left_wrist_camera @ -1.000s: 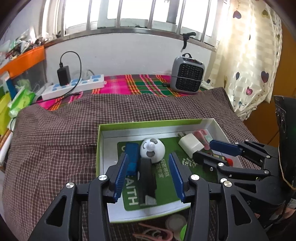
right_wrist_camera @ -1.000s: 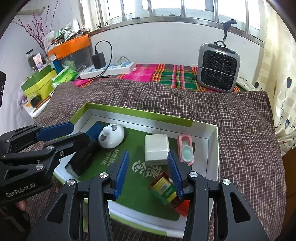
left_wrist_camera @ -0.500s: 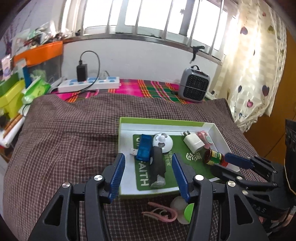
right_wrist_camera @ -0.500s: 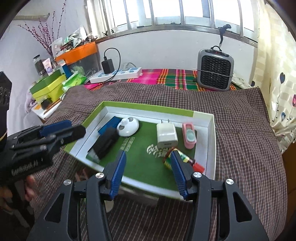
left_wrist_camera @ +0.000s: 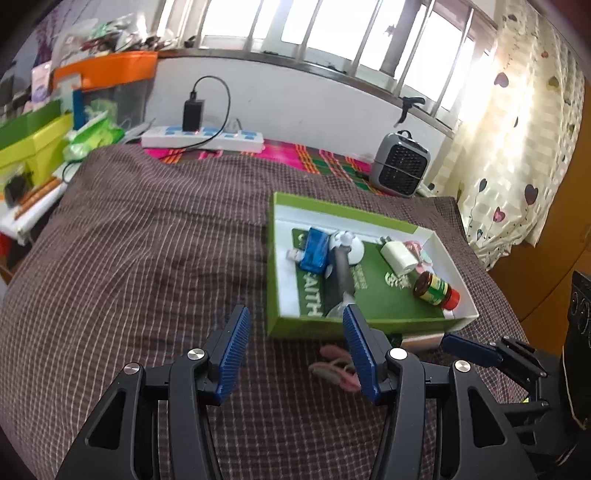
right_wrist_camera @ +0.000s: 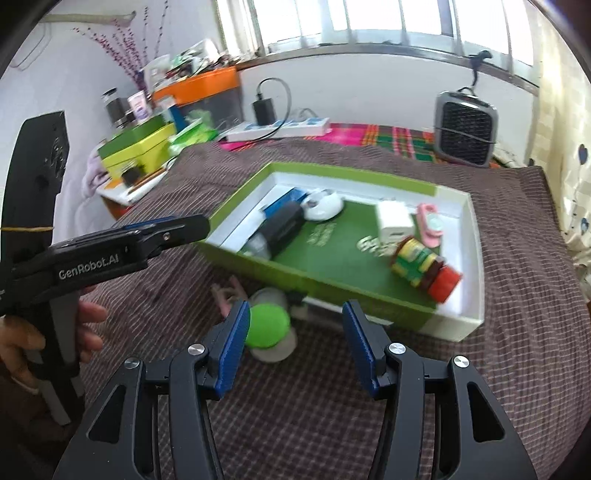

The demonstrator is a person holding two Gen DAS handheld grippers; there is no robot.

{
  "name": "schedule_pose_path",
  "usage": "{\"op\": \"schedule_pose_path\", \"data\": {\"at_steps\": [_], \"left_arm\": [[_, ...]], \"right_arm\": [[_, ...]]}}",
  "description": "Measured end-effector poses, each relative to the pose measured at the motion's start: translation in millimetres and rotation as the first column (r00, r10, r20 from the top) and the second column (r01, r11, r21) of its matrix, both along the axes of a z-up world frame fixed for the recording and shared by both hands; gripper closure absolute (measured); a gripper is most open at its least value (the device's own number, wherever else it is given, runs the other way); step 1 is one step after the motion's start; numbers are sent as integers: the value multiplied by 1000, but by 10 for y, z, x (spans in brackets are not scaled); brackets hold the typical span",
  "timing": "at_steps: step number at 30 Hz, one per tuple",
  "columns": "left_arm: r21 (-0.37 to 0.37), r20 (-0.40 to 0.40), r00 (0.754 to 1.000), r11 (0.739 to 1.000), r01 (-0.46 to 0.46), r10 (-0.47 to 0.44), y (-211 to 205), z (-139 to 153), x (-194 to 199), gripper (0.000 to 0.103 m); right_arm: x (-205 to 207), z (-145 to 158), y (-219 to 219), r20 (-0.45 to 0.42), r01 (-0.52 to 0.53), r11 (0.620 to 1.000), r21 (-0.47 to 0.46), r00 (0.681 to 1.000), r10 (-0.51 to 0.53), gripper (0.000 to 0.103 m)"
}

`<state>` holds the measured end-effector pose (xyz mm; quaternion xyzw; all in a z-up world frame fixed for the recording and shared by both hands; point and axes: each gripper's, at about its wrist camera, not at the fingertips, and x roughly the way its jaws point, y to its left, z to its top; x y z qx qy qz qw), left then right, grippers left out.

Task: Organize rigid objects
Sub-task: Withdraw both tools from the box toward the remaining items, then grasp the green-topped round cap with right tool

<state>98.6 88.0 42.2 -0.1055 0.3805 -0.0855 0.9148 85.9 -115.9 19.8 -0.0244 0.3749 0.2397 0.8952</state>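
left gripper [left_wrist_camera: 295, 347] spread, empty | right gripper [right_wrist_camera: 295, 341] spread, empty | box [right_wrist_camera: 463, 325] on bed held jar [right_wrist_camera: 424, 267], charger [right_wrist_camera: 393, 221] | green lid [right_wrist_camera: 267, 326] beside box

bright daylight from the blown-out window [left_wrist_camera: 332, 33], glare on the curtain [left_wrist_camera: 517, 122]; fisheye bending, dark corners, slight motion blur

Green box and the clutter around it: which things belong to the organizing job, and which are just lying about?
Job:
green box
red-capped bottle
white charger
blue USB stick
green-lidded jar
pink clip

Lying about:
heater
power strip
orange bin
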Motion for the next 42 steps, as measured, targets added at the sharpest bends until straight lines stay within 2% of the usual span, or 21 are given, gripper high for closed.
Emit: {"op": "schedule_pose_path", "data": {"at_steps": [8,12,24,32,42], "left_arm": [[-12,-71,997,1000,-23,22,133,-221,-150,51],[-27,-83,996,999,-23,21,167,-267,-205,51],[-28,-122,992,999,-21,17,203,-356,-246,51],[-38,-119,993,999,-25,20,214,-356,-288,51],[-34,-134,991,999,-33,28,180,-332,-292,51]], "right_arm": [[-1,-146,159,-32,-16,1000,-12,999,16,50],[16,-175,204,-25,-6,999,-36,1000,5,50],[57,-207,221,-26,22,999,-33,999,-23,50],[33,-204,249,-14,10,1000,-22,1000,-10,68],[-16,-188,182,-16,18,1000,9,1000,-18,68]]}}
